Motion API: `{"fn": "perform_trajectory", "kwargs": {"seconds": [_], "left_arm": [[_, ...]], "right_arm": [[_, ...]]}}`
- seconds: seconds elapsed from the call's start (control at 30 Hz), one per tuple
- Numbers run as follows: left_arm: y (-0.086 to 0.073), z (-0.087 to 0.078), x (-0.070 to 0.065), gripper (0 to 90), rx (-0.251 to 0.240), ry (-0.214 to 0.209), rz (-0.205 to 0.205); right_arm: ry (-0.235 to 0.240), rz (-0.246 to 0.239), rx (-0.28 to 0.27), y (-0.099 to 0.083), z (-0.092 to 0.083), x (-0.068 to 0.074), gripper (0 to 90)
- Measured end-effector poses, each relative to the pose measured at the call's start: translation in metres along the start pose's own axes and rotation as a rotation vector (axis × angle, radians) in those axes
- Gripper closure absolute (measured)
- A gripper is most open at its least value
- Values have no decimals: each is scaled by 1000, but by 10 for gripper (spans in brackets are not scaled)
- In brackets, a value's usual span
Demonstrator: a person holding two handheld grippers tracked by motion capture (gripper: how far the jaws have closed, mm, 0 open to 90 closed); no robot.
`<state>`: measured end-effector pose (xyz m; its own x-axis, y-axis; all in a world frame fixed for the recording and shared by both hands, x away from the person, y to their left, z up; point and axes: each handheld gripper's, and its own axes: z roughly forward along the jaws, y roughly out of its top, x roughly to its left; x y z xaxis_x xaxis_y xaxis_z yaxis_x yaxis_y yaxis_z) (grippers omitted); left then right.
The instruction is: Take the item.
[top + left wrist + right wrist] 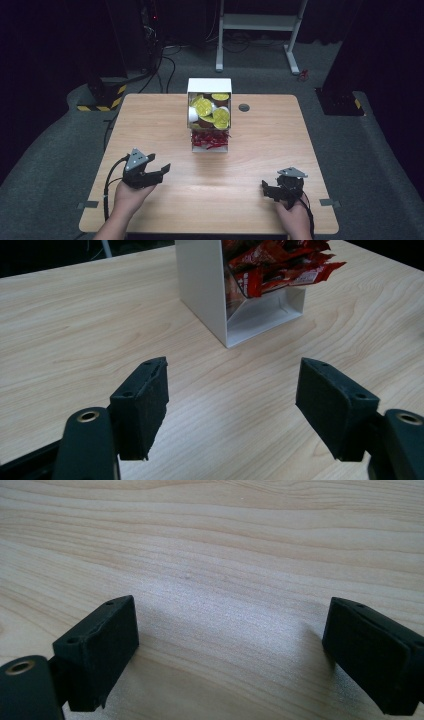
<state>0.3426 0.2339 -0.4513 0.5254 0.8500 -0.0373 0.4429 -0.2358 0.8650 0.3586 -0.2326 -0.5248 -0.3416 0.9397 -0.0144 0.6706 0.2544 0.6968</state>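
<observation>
A white open-front box (pixel 208 86) stands upright at the table's far middle. Its upper part holds several yellow-lidded cups (pixel 205 106), and red packets (pixel 209 139) spill from its lower tray. In the left gripper view the box (pixel 200 285) and its red packets (pixel 280 265) sit ahead and slightly right of the jaws. My left gripper (pixel 160 171) (pixel 232 370) rests near the front left, open and holding nothing. My right gripper (pixel 267 190) (pixel 231 605) lies at the front right, open over bare wood.
The light wooden table (pixel 150 125) has a dark round cable hole (pixel 244 107) right of the box. Grey tape tabs (pixel 87 204) mark the front side edges. On the floor behind are a white metal frame (pixel 260 22) and a black-and-yellow striped base (pixel 102 97).
</observation>
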Motion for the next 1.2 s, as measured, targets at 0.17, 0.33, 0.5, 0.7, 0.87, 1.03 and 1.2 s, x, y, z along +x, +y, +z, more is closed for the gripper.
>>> {"fn": "perform_trajectory", "kwargs": {"seconds": [0.17,0.33,0.5,0.7,0.87,1.03,1.2], "left_arm": [[4,6,-2,297,-17,-4,10],[7,11,-5,300,-23,-28,10],[11,13,-9,305,-45,-38,3],[15,17,-18,310,-52,-31,0],[23,25,-24,311,-49,-36,7],[30,34,-23,316,-47,-47,1],[35,40,-23,319,-47,-53,0]], "right_arm": [[0,0,0,0,0,0,77],[0,3,1,0,0,0,77],[-1,3,0,0,0,0,77],[4,-6,-3,0,0,0,77],[4,-6,-3,0,0,0,78],[4,-6,-3,0,0,0,77],[4,-6,-3,0,0,0,78]]}}
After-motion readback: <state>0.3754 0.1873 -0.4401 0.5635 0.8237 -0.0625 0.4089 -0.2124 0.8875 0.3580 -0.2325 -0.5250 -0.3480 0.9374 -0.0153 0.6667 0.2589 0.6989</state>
